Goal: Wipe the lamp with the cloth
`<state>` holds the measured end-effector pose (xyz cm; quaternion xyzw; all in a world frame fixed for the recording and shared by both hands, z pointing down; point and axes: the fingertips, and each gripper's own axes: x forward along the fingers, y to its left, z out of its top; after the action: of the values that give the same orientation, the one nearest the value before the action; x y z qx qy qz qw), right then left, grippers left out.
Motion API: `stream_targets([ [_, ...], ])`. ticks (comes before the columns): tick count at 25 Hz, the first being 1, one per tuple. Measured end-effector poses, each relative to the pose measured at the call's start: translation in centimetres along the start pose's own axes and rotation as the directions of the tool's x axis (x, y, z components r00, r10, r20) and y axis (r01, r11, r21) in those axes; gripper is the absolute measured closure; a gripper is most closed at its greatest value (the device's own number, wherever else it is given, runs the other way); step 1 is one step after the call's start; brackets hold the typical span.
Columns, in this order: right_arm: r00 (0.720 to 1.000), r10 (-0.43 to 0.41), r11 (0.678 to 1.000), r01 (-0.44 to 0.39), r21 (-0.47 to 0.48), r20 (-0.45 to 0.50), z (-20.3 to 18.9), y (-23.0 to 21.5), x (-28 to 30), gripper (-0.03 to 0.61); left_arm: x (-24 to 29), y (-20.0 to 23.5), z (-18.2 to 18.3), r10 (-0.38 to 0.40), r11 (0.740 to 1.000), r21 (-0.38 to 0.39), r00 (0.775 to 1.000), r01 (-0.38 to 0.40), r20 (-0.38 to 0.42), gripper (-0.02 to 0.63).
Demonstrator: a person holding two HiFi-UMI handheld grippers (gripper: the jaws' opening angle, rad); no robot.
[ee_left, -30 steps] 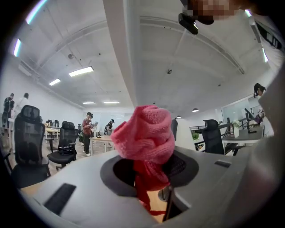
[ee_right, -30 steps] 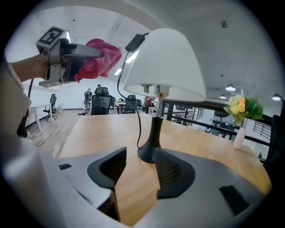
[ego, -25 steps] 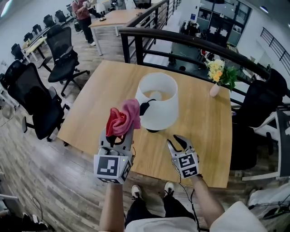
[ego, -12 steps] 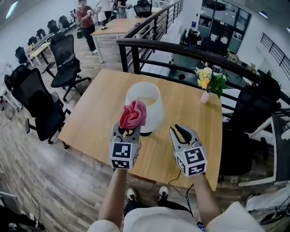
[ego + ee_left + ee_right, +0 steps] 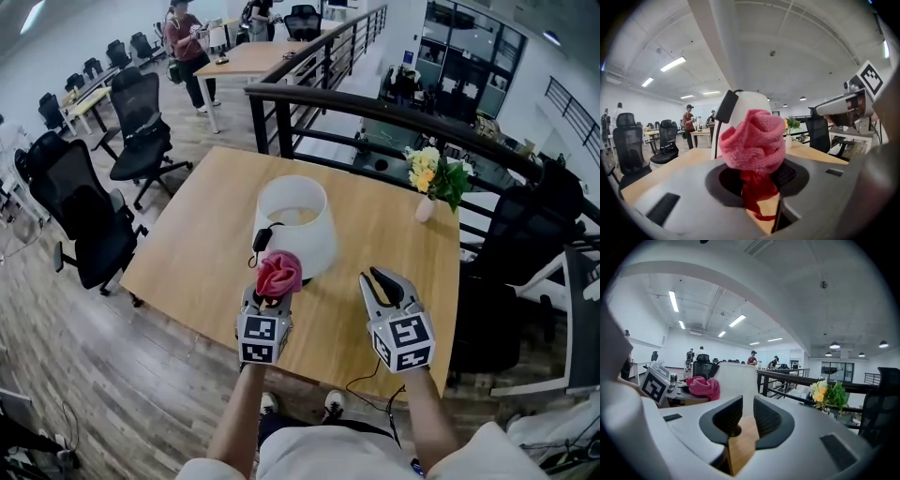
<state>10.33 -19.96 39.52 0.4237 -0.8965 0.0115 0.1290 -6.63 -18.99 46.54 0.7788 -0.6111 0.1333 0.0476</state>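
Now my left tool (image 5: pixel 271 296) grips the bunched pink cloth (image 5: pixel 279 274) with the lamp (image 5: pixel 295 225) just beyond at 12 o'clock, I'd say ready to wipe. My right tool (image 5: pixel 384 281), at 3 o'clock, has just narrowed its jaws on nothing and hangs spare above the worktop (image 5: pixel 202 248).

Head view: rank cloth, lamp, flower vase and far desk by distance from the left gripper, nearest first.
1. cloth: bunched in the jaws of the left gripper.
2. lamp: just beyond the cloth, mid-table.
3. flower vase: on the table's far right side.
4. far desk: across the room, at the top left of the view.
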Motion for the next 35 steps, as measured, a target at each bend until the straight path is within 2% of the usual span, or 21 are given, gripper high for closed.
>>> stream_targets([
  [4, 1.0, 0.023, 1.0, -0.023, -0.001, -0.007, -0.3, 0.1, 0.3, 0.484, -0.3, -0.5, -1.3, 0.011, 0.999, 0.042, 0.999, -0.009, -0.049, 0.446],
  [6, 0.999, 0.041, 0.999, -0.041, -0.014, -0.004, -0.1, 0.3, 0.3, 0.485, -0.9, -0.7, -0.4, 0.017, 0.998, 0.064, 0.999, -0.015, -0.032, 0.446],
  [13, 0.996, 0.074, 0.997, -0.073, -0.023, 0.039, 1.8, -0.4, -0.7, 0.484, -2.6, -0.4, 9.3, 0.043, 0.993, 0.105, 0.988, -0.059, 0.146, 0.446],
  [19, 0.993, 0.086, 0.996, -0.084, -0.033, 0.078, 3.8, -1.3, -1.8, 0.485, -1.9, -0.8, 14.0, 0.036, 0.99, 0.127, 0.986, -0.057, 0.162, 0.446],
  [22, 0.993, 0.078, 0.997, -0.076, -0.023, 0.088, 4.3, -2.0, -2.3, 0.485, -0.7, -1.5, 14.3, 0.027, 0.99, 0.135, 0.989, -0.047, 0.146, 0.446],
  [30, 0.996, 0.064, 0.998, -0.064, -0.006, 0.069, 3.5, -3.1, -3.2, 0.486, 1.3, -2.8, 12.4, 0.006, 0.985, 0.169, 0.998, -0.017, 0.069, 0.445],
  [34, 0.997, 0.057, 0.998, -0.058, 0.015, 0.053, 2.5, -3.3, -3.4, 0.487, 1.5, -3.4, 10.4, -0.004, 0.987, 0.164, 0.999, -0.001, 0.032, 0.445],
  [35, 0.997, 0.054, 0.998, -0.055, 0.016, 0.052, 2.3, -3.3, -3.3, 0.508, 1.6, -3.6, 9.9, -0.009, 0.988, 0.157, 1.0, 0.005, 0.02, 0.445],
])
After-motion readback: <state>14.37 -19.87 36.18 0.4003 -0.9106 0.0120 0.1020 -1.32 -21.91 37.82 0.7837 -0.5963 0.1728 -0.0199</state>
